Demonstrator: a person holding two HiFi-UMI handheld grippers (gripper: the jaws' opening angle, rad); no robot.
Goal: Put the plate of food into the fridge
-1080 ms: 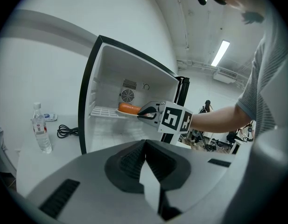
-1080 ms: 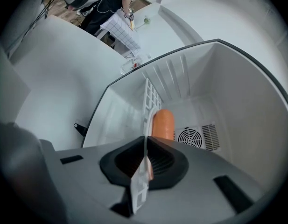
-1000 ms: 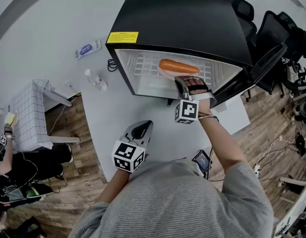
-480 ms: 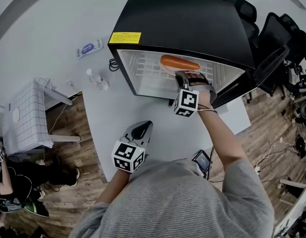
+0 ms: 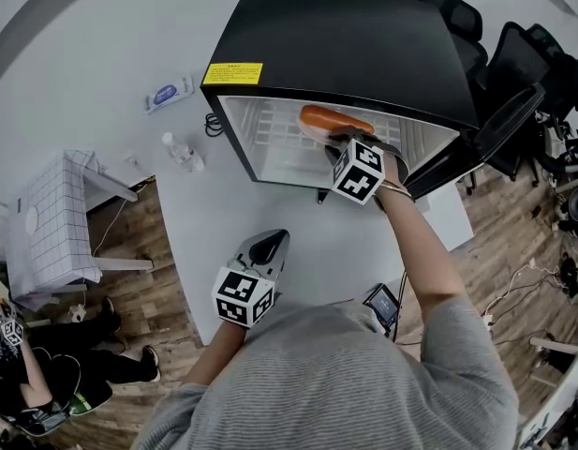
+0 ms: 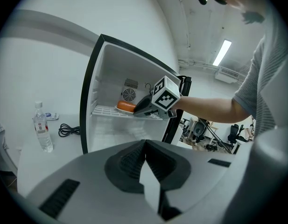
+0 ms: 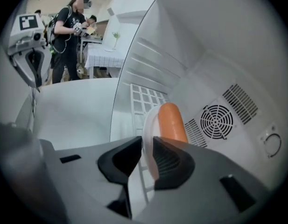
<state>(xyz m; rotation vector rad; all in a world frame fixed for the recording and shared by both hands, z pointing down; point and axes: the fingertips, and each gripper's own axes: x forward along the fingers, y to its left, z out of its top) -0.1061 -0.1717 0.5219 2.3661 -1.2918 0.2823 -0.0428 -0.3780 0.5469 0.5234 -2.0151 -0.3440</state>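
The right tool (image 7: 147, 148) reaches inside the fridge (image 7: 218, 55), and its jaws are opening. The gap between them is narrow, and the white rim of the plate (image 7: 151, 120) stands in it and nearly fills it. An orange sausage (image 7: 172, 120) lies along the plate just past the jaw tips. The left gripper view shows the plate resting on the white wire shelf (image 6: 104, 110) in the upper part of the cabinet. A round fan grille (image 7: 216, 121) sits behind it in the back wall. From the head view the right tool (image 5: 331, 142) is at the front edge of that shelf with its marker cube towards the person, and the sausage (image 5: 331, 118) is just beyond it. The left tool (image 6: 144, 146) has its jaws together with nothing between them. It hangs over the white surface (image 5: 270, 204) in front of the fridge, well apart from the plate, and points towards the open cabinet. The fridge is black outside, with a yellow label (image 5: 231, 71) on its top edge. On the surface to its left are a coiled black cable (image 5: 212, 122), a clear water bottle (image 5: 181, 151) and a flat pack of wipes (image 5: 167, 92). Dark office chairs (image 5: 513, 73) stand on the wooden floor beyond the fridge.
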